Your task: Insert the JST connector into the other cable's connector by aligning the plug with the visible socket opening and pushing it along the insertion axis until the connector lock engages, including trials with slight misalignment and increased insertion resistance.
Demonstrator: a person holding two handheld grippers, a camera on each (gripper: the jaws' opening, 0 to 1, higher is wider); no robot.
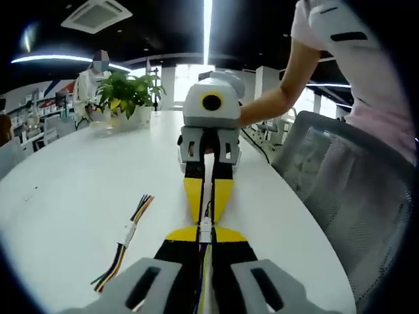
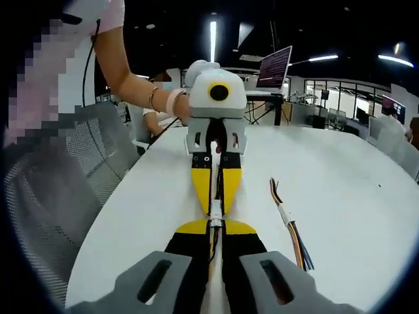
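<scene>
White mated JST connector (image 1: 206, 227) sits between the two gripper tips, its lock too small to judge. Left gripper (image 1: 205, 241) and right gripper (image 2: 216, 229) face each other tip to tip above the white table (image 1: 65, 196), each pinched closed on its cable. Spare multicoloured cable (image 1: 126, 239) lies beside them.

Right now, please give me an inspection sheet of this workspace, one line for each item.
Surface: white table, bare around the work.
Job's things: white connector joint between the two gripper tips; whether it is locked I cannot tell.
Clutter: spare cable with a white connector lying loose on the table.
Grippers: left gripper and right gripper meet tip to tip, each shut on its cable.
Cables: thin wires run back between each gripper's jaws.
Surroundings: potted plant, mesh chair, monitor, a person's arm.
</scene>
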